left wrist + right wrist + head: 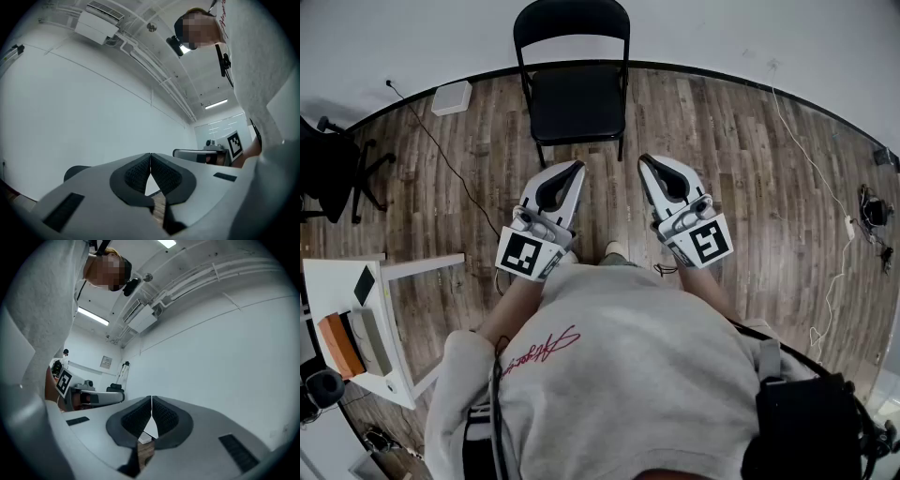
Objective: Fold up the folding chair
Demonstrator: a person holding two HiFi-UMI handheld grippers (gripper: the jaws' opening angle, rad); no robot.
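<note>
A black folding chair [575, 80] stands unfolded on the wood floor against the white wall, its seat facing me. My left gripper [577, 167] is held in front of my body, shut and empty, its tip just short of the chair's front left leg. My right gripper [644, 161] sits beside it, also shut and empty, near the chair's front right leg. In the left gripper view the left gripper [150, 155] shows its pads meeting, with the wall behind. In the right gripper view the right gripper [151, 398] also shows closed pads.
A white table [337, 328] with an orange box and devices stands at the left. A black office chair [333, 169] is at the far left. A white box [452, 97] and black cable lie near the wall. White cables [825, 187] run along the floor on the right.
</note>
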